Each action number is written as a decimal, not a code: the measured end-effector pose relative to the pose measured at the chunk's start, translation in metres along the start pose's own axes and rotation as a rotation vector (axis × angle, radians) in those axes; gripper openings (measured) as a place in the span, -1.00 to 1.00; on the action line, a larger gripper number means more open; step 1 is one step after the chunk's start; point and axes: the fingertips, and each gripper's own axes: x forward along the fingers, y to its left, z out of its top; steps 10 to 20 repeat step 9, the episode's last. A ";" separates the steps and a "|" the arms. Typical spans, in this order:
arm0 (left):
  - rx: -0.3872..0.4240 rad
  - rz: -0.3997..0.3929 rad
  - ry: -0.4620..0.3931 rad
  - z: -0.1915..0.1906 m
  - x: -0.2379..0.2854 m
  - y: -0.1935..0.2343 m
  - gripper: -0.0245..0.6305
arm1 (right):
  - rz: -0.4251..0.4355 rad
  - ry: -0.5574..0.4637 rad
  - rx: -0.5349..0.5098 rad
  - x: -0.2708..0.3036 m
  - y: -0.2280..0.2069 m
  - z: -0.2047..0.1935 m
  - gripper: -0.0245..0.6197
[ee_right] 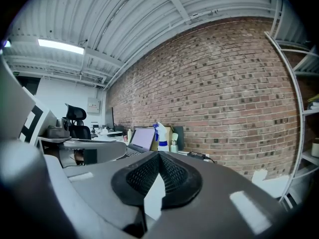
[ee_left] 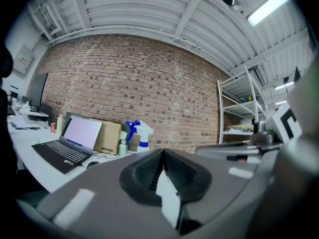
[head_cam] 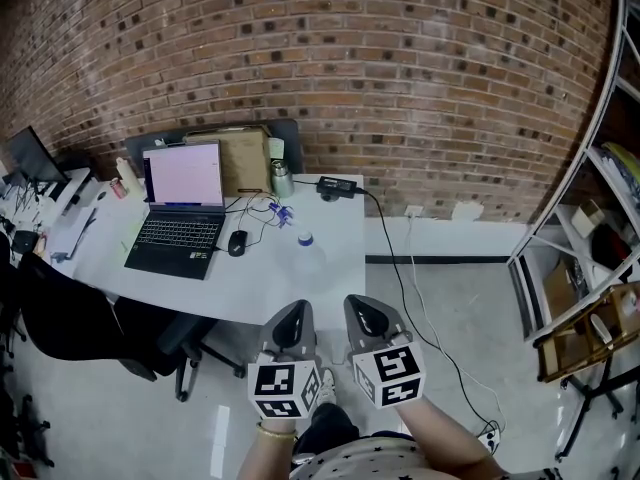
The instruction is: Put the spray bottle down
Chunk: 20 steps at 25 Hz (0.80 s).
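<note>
Now spray bottle (ee_left: pixel 142 133) stands upright on the table (head_cam: pixel 262 280).

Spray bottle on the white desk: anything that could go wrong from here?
1. The clear spray bottle with the blue-and-white head stands free by loose cables; a tug could tip it toward the open black laptop.
2. The black power cable hangs off the white desk to the floor, a snag hazard.

light: bright, even, ceiling tube (ee_right: pixel 60 46) | edges: fisheye-bent, dark vignette | focus: near foreground soft
</note>
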 end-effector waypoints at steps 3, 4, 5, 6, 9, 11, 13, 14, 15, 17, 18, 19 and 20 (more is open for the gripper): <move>0.002 -0.001 0.000 0.000 0.000 -0.001 -0.90 | 0.001 -0.003 -0.002 -0.001 0.000 0.000 -0.93; 0.002 -0.003 0.001 0.001 0.000 -0.001 -0.90 | 0.001 -0.003 -0.002 -0.001 0.000 0.000 -0.93; 0.003 -0.005 0.002 0.001 0.000 -0.001 -0.90 | 0.001 -0.003 -0.001 -0.001 0.000 0.000 -0.93; 0.003 -0.007 0.003 0.001 0.001 -0.001 -0.90 | 0.000 -0.002 -0.001 -0.001 0.000 0.001 -0.93; 0.004 -0.015 0.008 0.003 0.002 -0.001 -0.90 | -0.001 0.001 -0.002 0.000 0.001 0.002 -0.93; 0.004 -0.015 0.008 0.003 0.002 -0.001 -0.90 | -0.001 0.001 -0.002 0.000 0.001 0.002 -0.93; 0.004 -0.015 0.008 0.003 0.002 -0.001 -0.90 | -0.001 0.001 -0.002 0.000 0.001 0.002 -0.93; 0.004 -0.015 0.008 0.003 0.002 -0.001 -0.90 | -0.001 0.001 -0.002 0.000 0.001 0.002 -0.93; 0.004 -0.015 0.008 0.003 0.002 -0.001 -0.90 | -0.001 0.001 -0.002 0.000 0.001 0.002 -0.93; 0.004 -0.015 0.008 0.003 0.002 -0.001 -0.90 | -0.001 0.001 -0.002 0.000 0.001 0.002 -0.93; 0.004 -0.015 0.008 0.003 0.002 -0.001 -0.90 | -0.001 0.001 -0.002 0.000 0.001 0.002 -0.93; 0.004 -0.015 0.008 0.003 0.002 -0.001 -0.90 | -0.001 0.001 -0.002 0.000 0.001 0.002 -0.93; 0.004 -0.015 0.008 0.003 0.002 -0.001 -0.90 | -0.001 0.001 -0.002 0.000 0.001 0.002 -0.93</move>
